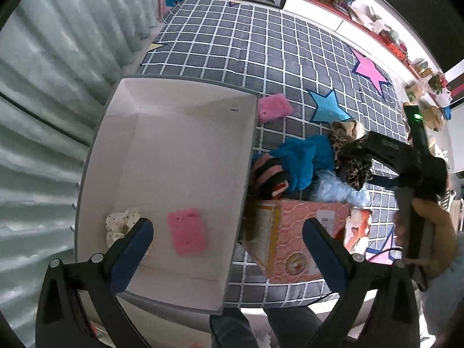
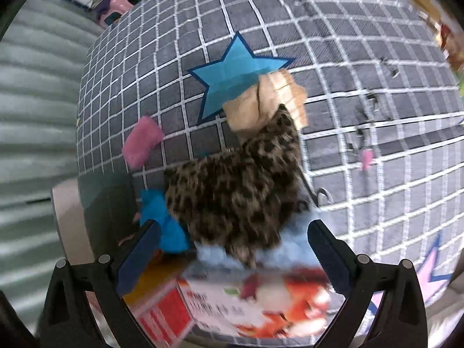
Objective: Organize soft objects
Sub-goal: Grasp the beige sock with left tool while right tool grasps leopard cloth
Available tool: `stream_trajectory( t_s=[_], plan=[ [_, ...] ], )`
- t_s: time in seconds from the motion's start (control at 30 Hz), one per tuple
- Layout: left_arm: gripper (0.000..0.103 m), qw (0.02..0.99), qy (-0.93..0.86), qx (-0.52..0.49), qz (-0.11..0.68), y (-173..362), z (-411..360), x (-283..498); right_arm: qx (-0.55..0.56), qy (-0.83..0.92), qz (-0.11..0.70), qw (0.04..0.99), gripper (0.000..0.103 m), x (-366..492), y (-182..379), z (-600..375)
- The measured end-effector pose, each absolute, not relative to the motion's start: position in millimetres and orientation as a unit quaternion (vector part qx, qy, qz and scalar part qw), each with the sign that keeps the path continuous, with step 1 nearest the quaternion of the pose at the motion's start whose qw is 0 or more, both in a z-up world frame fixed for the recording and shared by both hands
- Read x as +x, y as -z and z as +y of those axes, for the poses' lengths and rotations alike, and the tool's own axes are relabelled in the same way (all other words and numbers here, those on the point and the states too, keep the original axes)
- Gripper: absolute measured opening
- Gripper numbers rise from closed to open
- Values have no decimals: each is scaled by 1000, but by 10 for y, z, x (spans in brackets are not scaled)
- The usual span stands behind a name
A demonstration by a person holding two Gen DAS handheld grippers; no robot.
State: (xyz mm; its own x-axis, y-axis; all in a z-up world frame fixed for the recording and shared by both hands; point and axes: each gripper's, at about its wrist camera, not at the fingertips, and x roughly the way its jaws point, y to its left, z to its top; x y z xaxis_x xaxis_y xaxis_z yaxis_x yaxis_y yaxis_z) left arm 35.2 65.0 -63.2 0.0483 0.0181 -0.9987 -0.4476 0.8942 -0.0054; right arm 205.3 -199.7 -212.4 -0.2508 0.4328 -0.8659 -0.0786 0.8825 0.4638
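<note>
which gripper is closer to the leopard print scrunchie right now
Right. The right gripper hovers open directly over the leopard print scrunchie. The left gripper hangs open over the white box, off to the scrunchie's side.

I'm seeing a grey rug (image 1: 261, 49) crossed by white grid lines, wearing blue and pink stars. The bin (image 1: 179, 133) is showing white inside, holding a pink sponge (image 1: 188, 231) and a cream, black-dotted scrunchie (image 1: 121, 223). A leopard-print cloth (image 2: 232, 197) is lying beside turquoise fabric (image 1: 301, 159). My finger pads (image 1: 132, 256) are looking dark blue.
</note>
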Motion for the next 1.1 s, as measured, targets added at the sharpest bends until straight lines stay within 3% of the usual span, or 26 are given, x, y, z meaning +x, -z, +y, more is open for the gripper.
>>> stream_trajectory(
  t_s=[0.13, 0.2, 0.23, 0.33, 0.6, 0.9, 0.93, 0.97, 1.0, 1.03, 1.1],
  plan=[
    [103, 704, -164, -148, 675, 639, 506, 527, 148, -213, 783, 566, 101, 2083, 2415, -1963],
    [103, 705, -156, -144, 677, 649, 402, 668, 160, -215, 789, 552, 78, 2071, 2501, -2010],
    [103, 705, -151, -142, 679, 660, 358, 734, 172, -221, 792, 543, 59, 2070, 2533, -2055],
    [103, 706, -135, -132, 683, 701, 183, 958, 212, -234, 797, 515, 43, 2050, 2609, -2277],
    [103, 701, -88, -80, 703, 1067, -495, 1674, 246, -221, 774, 540, 31, 2203, 2519, -3189],
    [103, 667, -71, -25, 741, 2004, -1095, 2418, 237, -120, 777, 570, 32, 2246, 2756, -4375],
    [103, 662, -73, -24, 745, 2080, -1114, 2459, 236, -118, 776, 572, 43, 2239, 2756, -4443],
    [103, 656, -78, -27, 750, 2174, -1128, 2503, 229, -116, 775, 578, 71, 2233, 2742, -4491],
    [103, 651, -80, -34, 754, 2255, -1134, 2544, 218, -114, 773, 585, 83, 2225, 2712, -4475],
    [103, 647, -86, -40, 757, 2336, -1134, 2582, 207, -114, 770, 593, 89, 2225, 2682, -4491],
    [103, 644, -95, -43, 758, 2438, -1137, 2634, 184, -120, 762, 609, 89, 2234, 2632, -4461]
  ],
)
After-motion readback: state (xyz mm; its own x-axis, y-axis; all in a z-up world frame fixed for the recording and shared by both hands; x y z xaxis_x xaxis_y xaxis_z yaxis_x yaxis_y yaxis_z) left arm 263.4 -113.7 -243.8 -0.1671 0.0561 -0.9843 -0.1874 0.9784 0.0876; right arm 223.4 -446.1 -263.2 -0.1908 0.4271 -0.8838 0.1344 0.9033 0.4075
